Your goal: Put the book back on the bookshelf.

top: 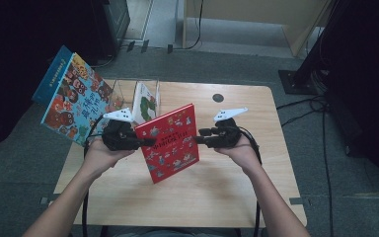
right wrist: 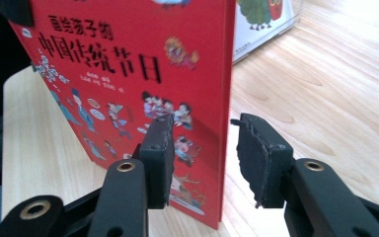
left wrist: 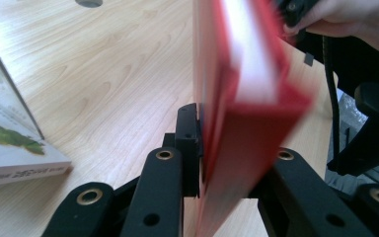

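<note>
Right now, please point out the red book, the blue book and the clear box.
red book [top: 170, 140], high view, middle of front cover.
blue book [top: 71, 98], high view, middle of illustrated cover.
clear box [top: 121, 91], high view, left wall.

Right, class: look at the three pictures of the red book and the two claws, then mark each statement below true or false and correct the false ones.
1. The left claw grips the red book. True.
2. The red book lies flat on the table. False: it is held up off the table, tilted.
3. The right claw is clamped on the book. False: its jaws straddle the book's edge with a gap on one side.
4. A clear box with a book in it stands at the far side of the table. True.
5. The table is glass. False: it is light wood.
</note>
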`<state>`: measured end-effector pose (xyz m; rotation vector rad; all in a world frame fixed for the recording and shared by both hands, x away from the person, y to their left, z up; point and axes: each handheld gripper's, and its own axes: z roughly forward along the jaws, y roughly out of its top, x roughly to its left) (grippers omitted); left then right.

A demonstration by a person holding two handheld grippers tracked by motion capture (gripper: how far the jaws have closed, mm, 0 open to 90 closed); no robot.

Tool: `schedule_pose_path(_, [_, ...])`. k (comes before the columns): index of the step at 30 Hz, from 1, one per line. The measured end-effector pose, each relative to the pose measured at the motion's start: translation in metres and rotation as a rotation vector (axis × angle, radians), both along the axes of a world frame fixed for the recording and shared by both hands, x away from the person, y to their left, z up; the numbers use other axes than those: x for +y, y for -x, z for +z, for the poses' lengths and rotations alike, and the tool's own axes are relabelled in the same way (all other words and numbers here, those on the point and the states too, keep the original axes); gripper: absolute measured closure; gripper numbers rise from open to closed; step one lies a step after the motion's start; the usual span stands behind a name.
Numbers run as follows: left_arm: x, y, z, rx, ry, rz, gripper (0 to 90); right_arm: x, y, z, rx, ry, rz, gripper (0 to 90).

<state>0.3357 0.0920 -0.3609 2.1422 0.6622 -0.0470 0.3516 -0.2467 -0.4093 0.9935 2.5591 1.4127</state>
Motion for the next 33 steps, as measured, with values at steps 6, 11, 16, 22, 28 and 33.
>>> schedule_pose_path(6, [-0.003, -0.006, 0.011, 0.018, -0.040, -0.006, 76.6, 0.004, 0.001, -0.006, 0.009, 0.012, 0.016, 58.2])
schedule_pose_path(11, [-0.005, -0.012, 0.020, 0.059, -0.061, -0.008, 76.5, 0.008, 0.002, -0.010, 0.019, 0.023, 0.026, 57.8])
schedule_pose_path(16, [-0.011, -0.018, 0.023, 0.118, -0.084, 0.005, 78.0, 0.012, 0.005, -0.012, 0.013, 0.054, 0.038, 57.3])
schedule_pose_path(22, [-0.014, -0.013, 0.026, 0.103, -0.077, 0.028, 80.0, 0.008, 0.015, -0.014, -0.001, 0.088, 0.033, 54.5])
schedule_pose_path(28, [-0.004, -0.016, 0.034, 0.126, -0.037, 0.088, 80.4, -0.008, 0.023, -0.028, -0.013, 0.156, -0.008, 53.4])
schedule_pose_path(33, [0.010, -0.016, 0.042, 0.160, -0.026, 0.124, 80.4, -0.021, 0.025, -0.045, -0.012, 0.216, -0.052, 51.3])
